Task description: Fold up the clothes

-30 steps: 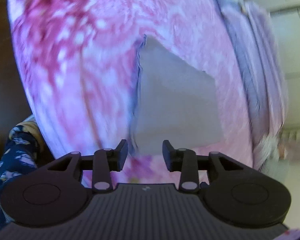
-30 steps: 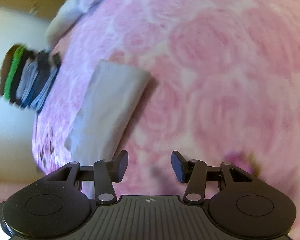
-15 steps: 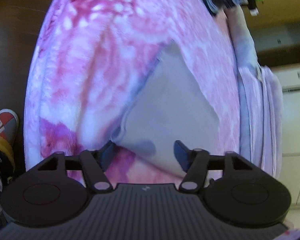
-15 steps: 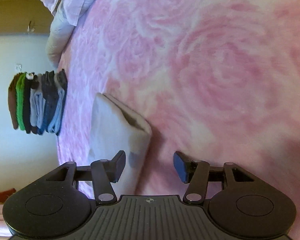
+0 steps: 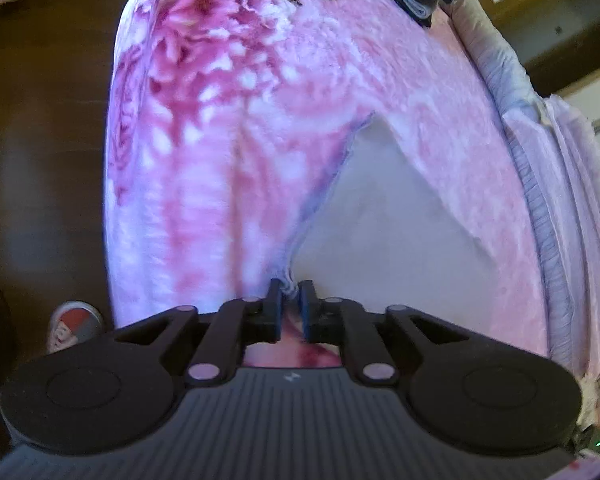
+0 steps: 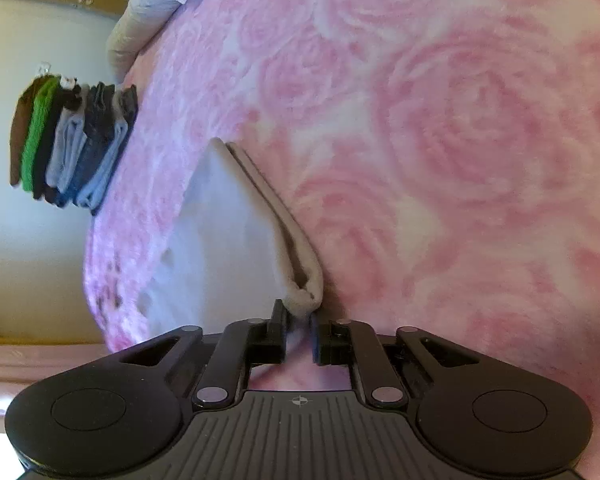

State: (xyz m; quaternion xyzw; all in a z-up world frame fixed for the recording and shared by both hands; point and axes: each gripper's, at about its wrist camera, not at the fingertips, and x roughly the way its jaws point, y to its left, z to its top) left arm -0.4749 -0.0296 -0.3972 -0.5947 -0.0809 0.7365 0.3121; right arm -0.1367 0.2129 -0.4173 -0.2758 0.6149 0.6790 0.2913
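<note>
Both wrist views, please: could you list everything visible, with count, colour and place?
Folded garment: one, white, on the blanket, a near corner in each gripper.
Blanket: one, pink rose print, covering the bed.
Stack of folded clothes: one, brown, green, black, grey, blue, at the blanket's far edge.
Bedding: bunched, pale lilac and grey, along the blanket's side.
Floor: dark, beside the bed.
Shoe: one, grey and red, on the floor.
Left gripper: black, shut on a garment corner.
Right gripper: black, shut on a corner.

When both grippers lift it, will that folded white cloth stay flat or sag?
Probably sag: the white cloth looks soft, its layered edge bunching where the right gripper pinches it. Likely light, and unlikely to slip on the fuzzy pink blanket.
</note>
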